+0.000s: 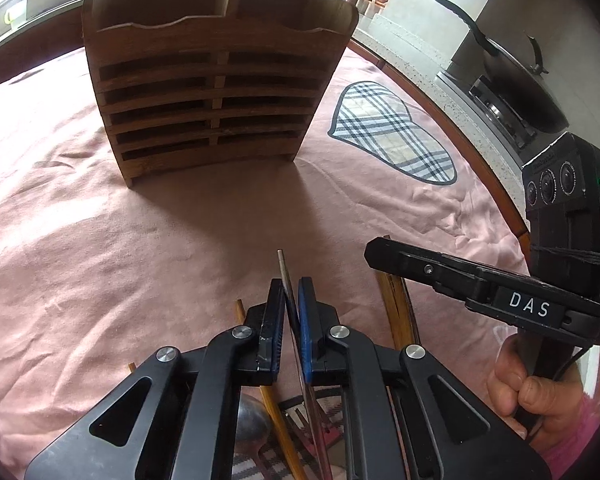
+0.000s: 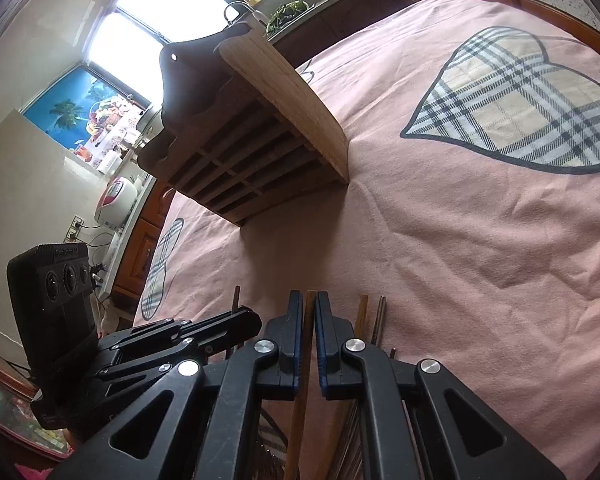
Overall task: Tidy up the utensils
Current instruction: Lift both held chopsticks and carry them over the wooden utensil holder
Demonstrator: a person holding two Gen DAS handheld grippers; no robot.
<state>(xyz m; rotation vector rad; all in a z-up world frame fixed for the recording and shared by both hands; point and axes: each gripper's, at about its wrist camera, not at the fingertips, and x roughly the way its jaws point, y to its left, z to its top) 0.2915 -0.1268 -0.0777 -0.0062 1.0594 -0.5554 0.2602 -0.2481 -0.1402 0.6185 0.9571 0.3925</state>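
The wooden utensil holder (image 1: 216,80) stands upright on the pink cloth, with two top compartments and a slatted front. My left gripper (image 1: 290,286) is shut on a thin metal chopstick (image 1: 283,268) whose end sticks out past the pads. Beneath it lie a wooden chopstick (image 1: 278,420) and a metal spoon (image 1: 252,428). My right gripper (image 2: 309,300) is shut on a brown wooden chopstick (image 2: 310,304). To its right lie another wooden chopstick (image 2: 362,316) and a metal one (image 2: 380,316). The two grippers sit side by side, the right gripper (image 1: 380,254) showing in the left wrist view.
The pink cloth (image 1: 100,240) carries plaid heart patches (image 1: 392,132). A black wok (image 1: 516,76) sits on a stove beyond the table's right edge. A rice cooker (image 2: 114,204) stands on the far counter. A hand (image 1: 532,392) holds the right gripper's handle.
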